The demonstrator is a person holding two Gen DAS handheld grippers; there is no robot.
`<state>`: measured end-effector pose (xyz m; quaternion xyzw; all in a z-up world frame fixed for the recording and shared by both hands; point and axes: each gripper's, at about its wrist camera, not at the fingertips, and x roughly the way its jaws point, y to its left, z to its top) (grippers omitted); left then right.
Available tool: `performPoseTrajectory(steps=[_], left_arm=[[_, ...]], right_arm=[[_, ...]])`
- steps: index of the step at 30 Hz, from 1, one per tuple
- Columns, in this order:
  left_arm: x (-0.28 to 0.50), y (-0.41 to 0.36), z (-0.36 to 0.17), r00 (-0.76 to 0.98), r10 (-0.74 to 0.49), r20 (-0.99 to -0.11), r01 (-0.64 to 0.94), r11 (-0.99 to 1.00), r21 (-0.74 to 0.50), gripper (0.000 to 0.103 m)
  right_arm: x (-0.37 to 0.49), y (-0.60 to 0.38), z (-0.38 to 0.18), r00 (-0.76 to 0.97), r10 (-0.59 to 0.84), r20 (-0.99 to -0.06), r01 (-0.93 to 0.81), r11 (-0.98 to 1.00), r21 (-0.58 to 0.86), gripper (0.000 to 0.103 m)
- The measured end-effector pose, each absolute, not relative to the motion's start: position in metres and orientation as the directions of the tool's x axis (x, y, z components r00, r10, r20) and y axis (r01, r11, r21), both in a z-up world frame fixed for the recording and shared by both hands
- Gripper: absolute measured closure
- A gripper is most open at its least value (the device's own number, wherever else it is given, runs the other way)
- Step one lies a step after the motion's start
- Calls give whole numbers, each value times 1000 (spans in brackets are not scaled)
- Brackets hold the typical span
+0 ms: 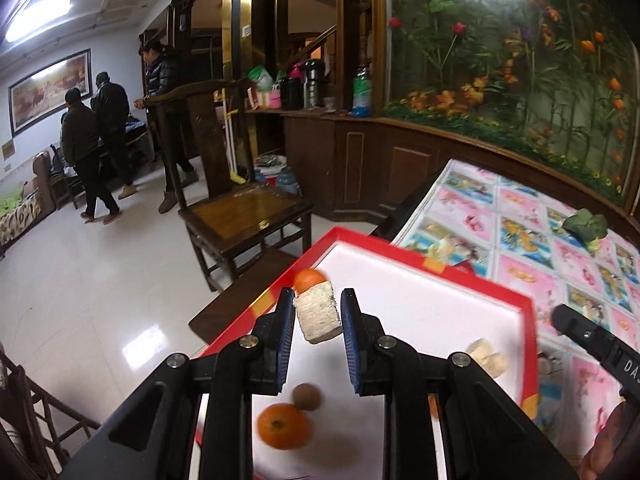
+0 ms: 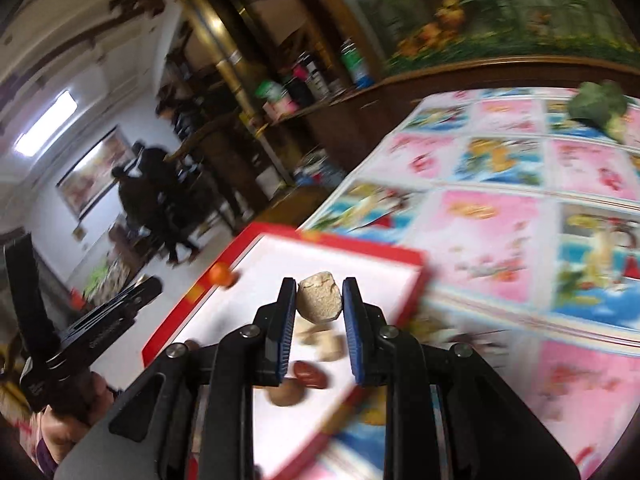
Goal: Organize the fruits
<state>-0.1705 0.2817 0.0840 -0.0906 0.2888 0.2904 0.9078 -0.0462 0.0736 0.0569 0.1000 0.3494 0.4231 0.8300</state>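
Both grippers carry loads above the tray (image 1: 524, 304): left gripper (image 1: 316, 312) clamps a pale block (image 1: 316, 314), right gripper (image 2: 319, 300) a tan lump (image 2: 319, 300)

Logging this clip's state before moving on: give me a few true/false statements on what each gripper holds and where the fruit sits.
1. The left gripper holds a pale ridged block between its fingers. True.
2. The right gripper is empty. False: it grips a beige lump.
3. An orange lies in the red-rimmed tray. True.
4. The broccoli lies inside the tray. False: it lies on the patterned tablecloth.
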Motion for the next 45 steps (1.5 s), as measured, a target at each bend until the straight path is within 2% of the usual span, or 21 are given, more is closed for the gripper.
performPoseTrajectory(steps=[6, 10, 23, 26, 27, 28, 33, 35, 37, 45], left_arm=[[-166, 286, 66, 639, 456, -620, -567, 823, 20, 80], [-163, 279, 55, 630, 435, -644, -540, 841, 39, 80], [-155, 250, 34, 607, 381, -697, -451, 888, 93, 80], [-158, 249, 34, 600, 380, -704, -451, 887, 95, 79], [-159, 249, 34, 597, 384, -704, -453, 886, 99, 73], [-162, 248, 34, 595, 389, -703, -456, 884, 103, 63], [-179, 239, 46, 617, 404, -676, -463, 880, 103, 38], [-184, 237, 51, 627, 412, -662, -468, 878, 103, 32], [-193, 234, 58, 642, 420, -641, -474, 875, 99, 24], [-215, 221, 74, 674, 424, -605, -474, 876, 86, 21]], right_arm=[[-52, 119, 43, 298, 784, -544, -683, 573, 452, 77], [-65, 130, 29, 263, 756, -599, -748, 552, 368, 77], [-68, 131, 23, 296, 719, -629, -774, 567, 284, 77], [-68, 128, 25, 304, 712, -633, -769, 576, 279, 66], [-69, 127, 26, 307, 712, -631, -766, 579, 280, 60], [-70, 125, 28, 313, 716, -624, -765, 580, 282, 58], [-77, 108, 46, 391, 749, -535, -766, 587, 262, 58], [-81, 98, 55, 445, 756, -481, -754, 606, 255, 55], [-84, 89, 60, 497, 745, -444, -735, 634, 241, 48], [-102, 51, 69, 620, 672, -405, -660, 726, 195, 42]])
